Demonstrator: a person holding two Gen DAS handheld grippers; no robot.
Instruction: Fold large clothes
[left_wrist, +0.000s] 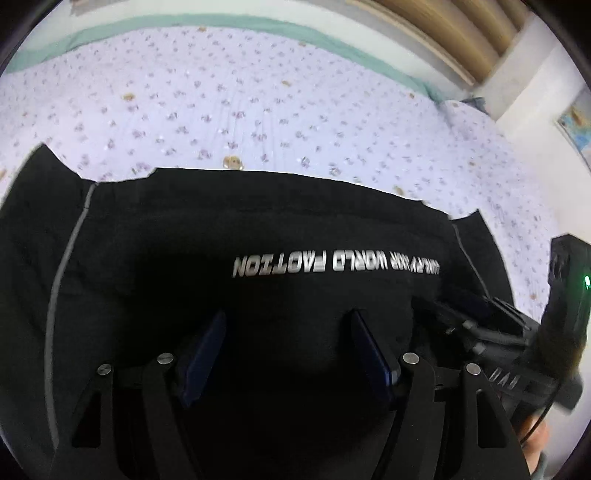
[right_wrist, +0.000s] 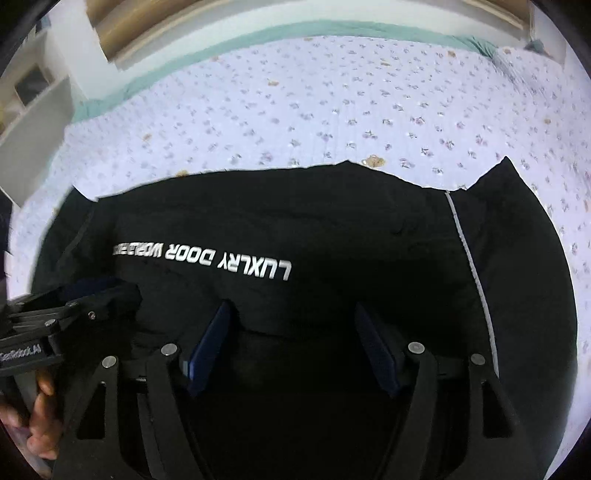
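Garment (left_wrist: 258, 229): black, lettered, spread flat on the floral bed (left_wrist: 221, 103) for folding. Your left hand-held gripper (left_wrist: 288, 350) and right hand-held gripper (right_wrist: 291, 347) hover side by side above it, jaws apart, gripping nothing.

One black garment (left_wrist: 221, 240), one floral bedsheet (left_wrist: 258, 110), two tools, left tool (left_wrist: 288, 328), right tool (right_wrist: 291, 321)

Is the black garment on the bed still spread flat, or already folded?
Spread flat: the black garment lies wide across the floral bedsheet, lettering unbroken, both grey side stripes showing. Whether a layer is tucked underneath cannot be told.
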